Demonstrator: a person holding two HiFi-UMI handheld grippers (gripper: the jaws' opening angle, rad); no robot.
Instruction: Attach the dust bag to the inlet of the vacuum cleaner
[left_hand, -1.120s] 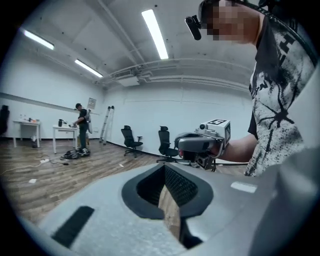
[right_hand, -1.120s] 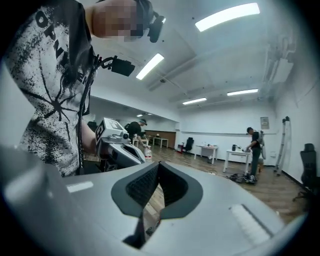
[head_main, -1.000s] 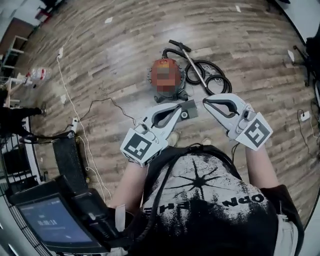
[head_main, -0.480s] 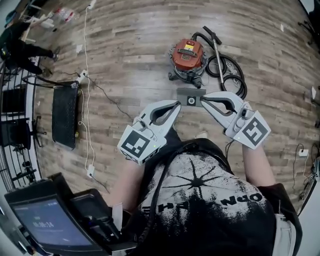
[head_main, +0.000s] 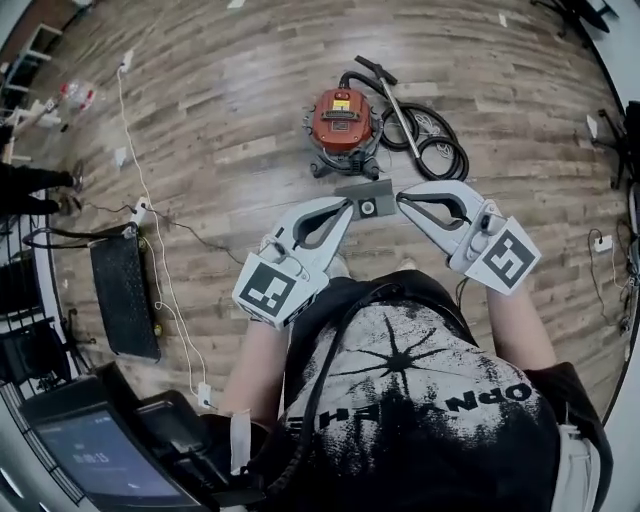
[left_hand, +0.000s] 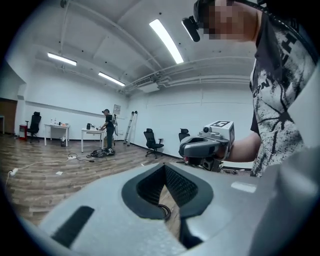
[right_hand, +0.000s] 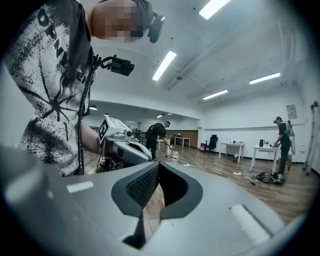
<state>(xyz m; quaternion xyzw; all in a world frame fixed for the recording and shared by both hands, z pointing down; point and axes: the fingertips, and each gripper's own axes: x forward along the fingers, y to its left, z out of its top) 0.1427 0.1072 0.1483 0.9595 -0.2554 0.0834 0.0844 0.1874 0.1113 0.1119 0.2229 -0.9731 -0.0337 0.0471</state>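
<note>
Dust bag (head_main: 372, 194): flat grey panel with a round hole, lying on the wooden floor (head_main: 230, 120) just in front of the vacuum cleaner (head_main: 340, 122), apart from both grippers.
Vacuum cleaner: red-orange canister, upright; black hose (head_main: 437, 152) and wand coiled just beside it.
Left gripper (head_main: 350, 205): fingers clenched together, nothing between them, raised above the floor.
Right gripper (head_main: 400, 197): fingers likewise pressed together, empty, tips turned toward the left gripper's, near but apart.
In the head view, bag showing in the gap between the two tips.
</note>
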